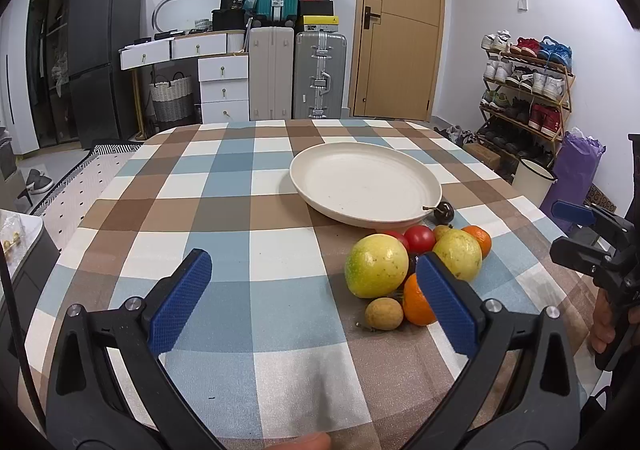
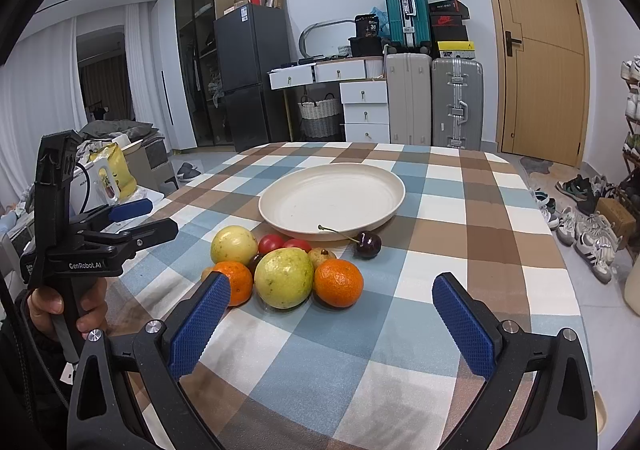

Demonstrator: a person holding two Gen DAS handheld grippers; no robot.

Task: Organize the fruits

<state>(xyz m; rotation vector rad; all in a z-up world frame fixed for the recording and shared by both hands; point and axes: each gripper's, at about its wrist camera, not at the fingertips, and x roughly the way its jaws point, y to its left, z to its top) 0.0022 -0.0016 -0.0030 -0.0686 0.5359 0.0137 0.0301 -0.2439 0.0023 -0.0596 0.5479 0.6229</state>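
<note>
A cream plate (image 1: 430, 179) (image 2: 394, 179) sits empty on the checked tablecloth. A pile of fruit lies in front of it: two yellow-green guavas (image 1: 376, 270) (image 2: 283, 277), two oranges (image 1: 414, 304) (image 2: 338, 282), two red tomatoes (image 1: 419, 238) (image 2: 271, 244), a small brown longan (image 1: 383, 313) and a dark cherry (image 1: 443, 211) (image 2: 368, 244) by the plate's rim. My left gripper (image 1: 314, 274) is open and empty, left of the pile. My right gripper (image 2: 332, 298) is open and empty, just in front of the pile.
The round table (image 1: 224, 209) has a checked cloth. Its right edge drops to a shoe rack (image 1: 528, 89) and a white bin (image 1: 532, 177). Suitcases (image 1: 316, 73), drawers and a fridge stand beyond the far edge.
</note>
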